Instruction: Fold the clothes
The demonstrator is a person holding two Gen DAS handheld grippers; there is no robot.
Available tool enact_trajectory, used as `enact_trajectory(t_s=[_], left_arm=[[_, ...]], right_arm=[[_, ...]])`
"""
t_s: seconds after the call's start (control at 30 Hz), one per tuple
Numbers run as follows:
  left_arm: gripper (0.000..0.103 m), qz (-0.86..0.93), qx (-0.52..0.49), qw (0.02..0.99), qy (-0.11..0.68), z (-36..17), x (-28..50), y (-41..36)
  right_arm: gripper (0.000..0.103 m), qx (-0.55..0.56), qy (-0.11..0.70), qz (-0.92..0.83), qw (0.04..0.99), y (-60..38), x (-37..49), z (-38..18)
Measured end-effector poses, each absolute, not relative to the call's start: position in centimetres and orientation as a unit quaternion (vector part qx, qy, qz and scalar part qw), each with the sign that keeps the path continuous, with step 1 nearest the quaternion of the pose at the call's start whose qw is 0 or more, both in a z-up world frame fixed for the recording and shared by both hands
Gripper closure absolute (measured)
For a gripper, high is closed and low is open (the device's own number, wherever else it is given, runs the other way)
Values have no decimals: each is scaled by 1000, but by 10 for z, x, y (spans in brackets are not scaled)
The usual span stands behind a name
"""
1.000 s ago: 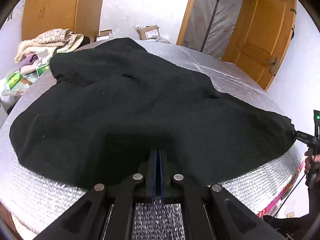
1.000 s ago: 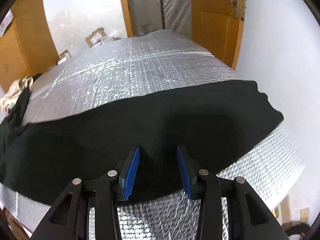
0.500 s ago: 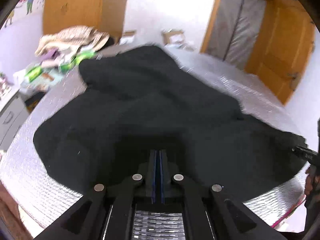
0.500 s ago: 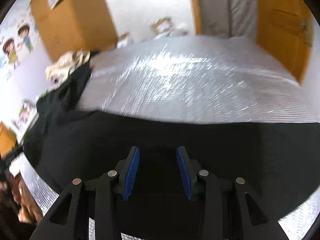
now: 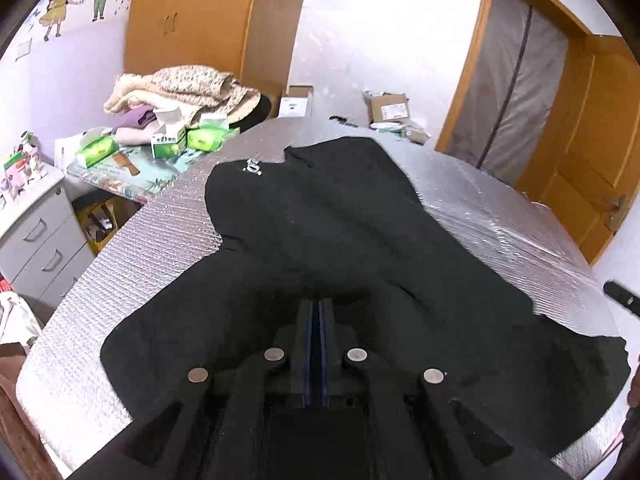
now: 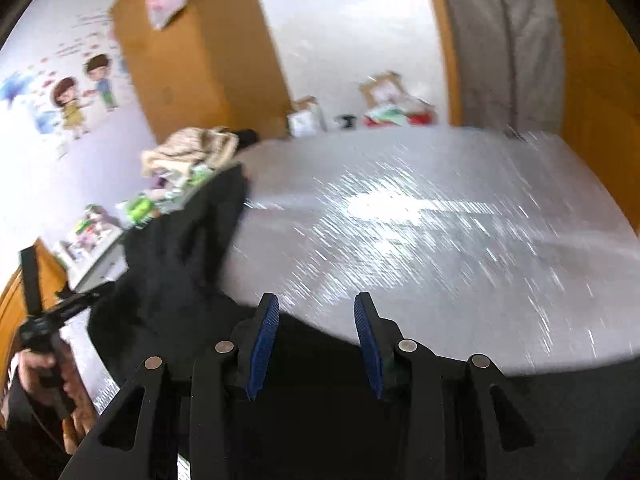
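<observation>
A black garment [image 5: 340, 220] lies spread over the silver padded table [image 5: 500, 220]. My left gripper [image 5: 320, 302] is shut on the garment's near hem, and the cloth tents up around its tips. The right gripper's tip [image 5: 620, 298] shows at the far right edge over bare silver, just off the cloth. In the blurred right wrist view, my right gripper [image 6: 316, 304] stands open over the garment's edge [image 6: 172, 264], with nothing pinched between its blue pads [image 6: 264, 336]. At the left of that view a hand [image 6: 36, 364] holds the left gripper [image 6: 60, 312].
A heap of beige clothes [image 5: 180, 84] and green tissue boxes [image 5: 168, 144] sit on a side table at back left. A grey drawer cabinet [image 5: 36, 232] stands left. Cardboard boxes [image 5: 388, 108] lie beyond the table. A wooden door [image 5: 592, 152] is at right.
The left gripper has risen and swung, still pinching the hem. The right gripper has left the garment's right corner and turned left, so the side table and the left gripper now show.
</observation>
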State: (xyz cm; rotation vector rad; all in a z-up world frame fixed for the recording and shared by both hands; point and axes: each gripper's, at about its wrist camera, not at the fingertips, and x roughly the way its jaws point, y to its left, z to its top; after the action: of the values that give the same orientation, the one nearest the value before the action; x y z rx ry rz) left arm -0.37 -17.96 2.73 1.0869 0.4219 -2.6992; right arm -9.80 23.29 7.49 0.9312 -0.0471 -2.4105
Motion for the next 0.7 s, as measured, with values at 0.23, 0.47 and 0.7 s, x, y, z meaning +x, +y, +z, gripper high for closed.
enact_trajectory(t_s=[0.23,0.47,0.7], left_arm=[[101,-909,376,104,144,25,-14,-178],[101,-920,355,99,135,44,-36,-176],[101,-926,342,94,131,55,-61,-178]], right_arm=[[62,355,-5,-878,322,178,-127,82],[62,370,-15,-856,360,137,-158,76],[62,394,-9,-835,385,102,-192,70]])
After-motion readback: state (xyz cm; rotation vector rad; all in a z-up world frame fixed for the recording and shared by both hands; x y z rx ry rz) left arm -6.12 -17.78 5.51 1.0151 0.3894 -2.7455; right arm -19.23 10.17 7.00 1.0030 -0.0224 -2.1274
